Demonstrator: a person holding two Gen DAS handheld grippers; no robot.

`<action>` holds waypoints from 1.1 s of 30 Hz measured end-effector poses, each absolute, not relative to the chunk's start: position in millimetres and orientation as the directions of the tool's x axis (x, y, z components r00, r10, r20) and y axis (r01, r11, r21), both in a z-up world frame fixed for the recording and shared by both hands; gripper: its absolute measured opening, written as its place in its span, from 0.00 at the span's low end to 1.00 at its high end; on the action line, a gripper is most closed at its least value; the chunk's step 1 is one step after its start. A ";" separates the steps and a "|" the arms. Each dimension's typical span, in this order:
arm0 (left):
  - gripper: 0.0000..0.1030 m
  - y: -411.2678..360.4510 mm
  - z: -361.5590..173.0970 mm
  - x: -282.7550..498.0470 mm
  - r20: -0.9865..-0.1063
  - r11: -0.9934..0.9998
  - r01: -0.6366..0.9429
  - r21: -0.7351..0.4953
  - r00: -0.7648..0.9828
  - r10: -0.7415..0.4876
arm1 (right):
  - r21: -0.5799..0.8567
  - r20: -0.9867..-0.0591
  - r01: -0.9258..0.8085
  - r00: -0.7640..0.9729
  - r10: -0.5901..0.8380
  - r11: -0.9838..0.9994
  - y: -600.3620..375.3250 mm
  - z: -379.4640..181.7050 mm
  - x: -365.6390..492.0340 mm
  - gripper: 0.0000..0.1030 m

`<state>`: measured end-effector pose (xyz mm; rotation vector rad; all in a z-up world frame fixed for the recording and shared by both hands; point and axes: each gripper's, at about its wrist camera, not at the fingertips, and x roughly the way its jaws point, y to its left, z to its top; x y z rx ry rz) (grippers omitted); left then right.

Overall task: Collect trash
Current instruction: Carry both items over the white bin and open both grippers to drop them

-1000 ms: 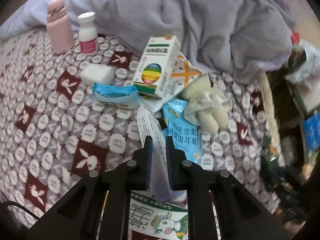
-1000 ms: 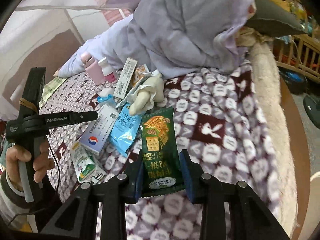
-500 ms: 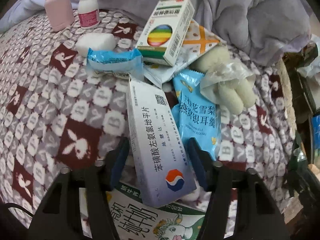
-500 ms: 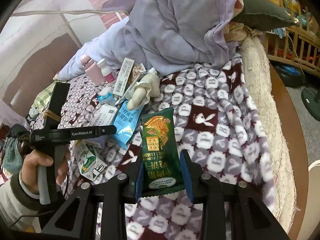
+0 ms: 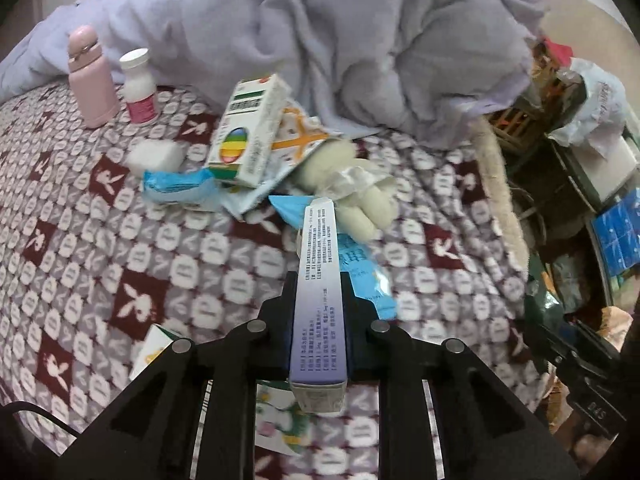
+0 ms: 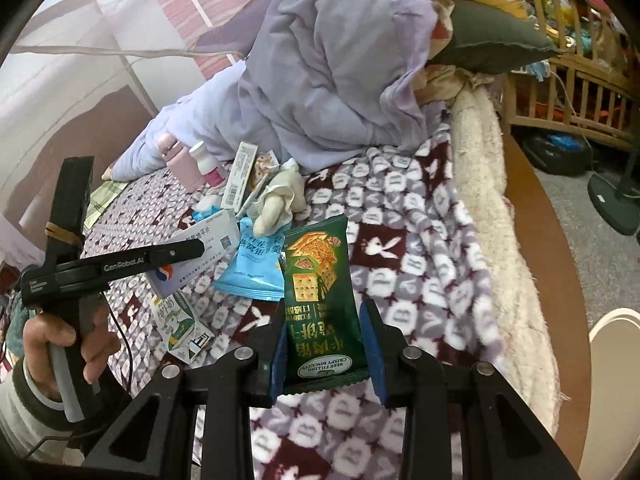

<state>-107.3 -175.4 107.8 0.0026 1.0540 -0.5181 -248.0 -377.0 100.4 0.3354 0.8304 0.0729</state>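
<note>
We have both claws loaded. Our left gripper (image 5: 318, 304) pinches the long medicine box (image 5: 320, 296) edge-on at lower centre of its view, the box's long axis running straight out along the fingers toward the remaining litter: the blue snack packet (image 5: 356, 268) just beyond, the rainbow box (image 5: 250, 132) in the upper middle. Our right gripper (image 6: 324, 344) grips the green biscuit packet (image 6: 320, 296) at its lower end, upright at lower centre. No bin shows, so both likely carry off next.
</note>
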 end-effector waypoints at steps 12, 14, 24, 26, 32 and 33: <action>0.15 -240.6 158.4 -156.6 -0.754 0.779 0.575 -0.250 0.389 -0.529 | 0.318 -0.684 0.145 0.719 0.121 0.937 -412.5 118.0 -285.9 0.32; 0.15 -254.5 161.7 -164.5 -0.748 0.760 0.599 -0.254 0.376 -0.546 | 0.316 -0.683 0.162 0.723 0.106 0.935 -420.5 120.2 -293.8 0.32; 0.15 -343.7 161.4 -207.6 -0.738 0.643 0.719 -0.264 0.279 -0.615 | 0.293 -0.695 0.296 0.719 -0.010 0.909 -476.1 120.5 -346.4 0.32; 0.15 -359.3 158.7 -214.6 -0.737 0.618 0.736 -0.276 0.250 -0.627 | 0.281 -0.703 0.329 0.710 -0.040 0.902 -487.6 117.9 -358.1 0.32; 0.15 -407.9 146.9 -241.7 -0.739 0.540 0.776 -0.325 0.148 -0.657 | 0.270 -0.727 0.432 0.677 -0.112 0.861 -526.4 105.6 -394.8 0.32; 0.15 -415.8 144.0 -245.6 -0.739 0.530 0.779 -0.334 0.132 -0.660 | 0.267 -0.732 0.445 0.671 -0.121 0.855 -531.7 103.6 -399.3 0.32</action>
